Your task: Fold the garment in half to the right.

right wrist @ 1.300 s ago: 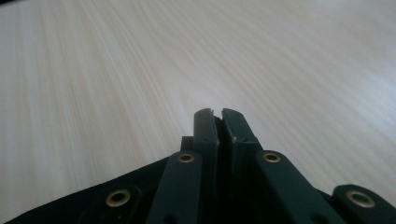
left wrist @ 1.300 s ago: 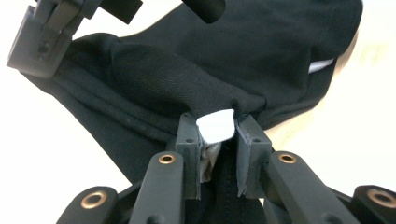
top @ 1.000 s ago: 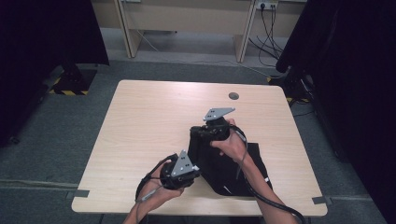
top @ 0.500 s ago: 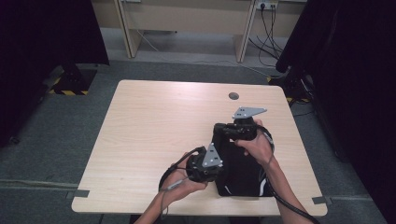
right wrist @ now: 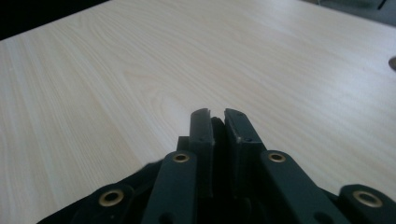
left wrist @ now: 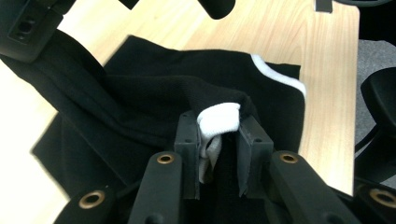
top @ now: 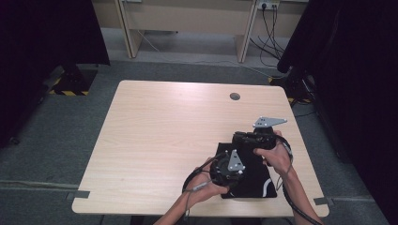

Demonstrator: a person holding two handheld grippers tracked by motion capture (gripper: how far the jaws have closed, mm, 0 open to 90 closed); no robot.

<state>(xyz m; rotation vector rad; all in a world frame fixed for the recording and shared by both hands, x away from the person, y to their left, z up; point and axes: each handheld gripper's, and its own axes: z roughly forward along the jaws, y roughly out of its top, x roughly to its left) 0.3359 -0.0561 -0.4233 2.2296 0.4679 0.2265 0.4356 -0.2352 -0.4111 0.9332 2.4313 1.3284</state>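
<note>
A black garment [top: 248, 178] with a white stripe lies folded near the table's [top: 159, 136] front right corner, its near hem almost at the front edge. In the left gripper view the cloth [left wrist: 154, 102] spreads dark across the pale wood, the white stripe curving along its far edge beside the table's side.

The left gripper [top: 226, 169], held in the person's left hand [top: 206, 187], sits on the garment's left side. Its own view shows the left gripper [left wrist: 218, 135] clenched on a bunched fold of the garment, a white part of the fabric pinched between the two black pads.

The right gripper [top: 253, 139], held in the right hand [top: 277, 157], rests at the garment's far edge, toward the table's right side. In its view the right gripper [right wrist: 218, 122] has a thin dark layer between the pads; the jaws have just been opening a little, with a narrow slit at the tips. Beyond it stretches bare light wood, and a round cable hole [top: 234, 96] lies near the back edge.
</note>
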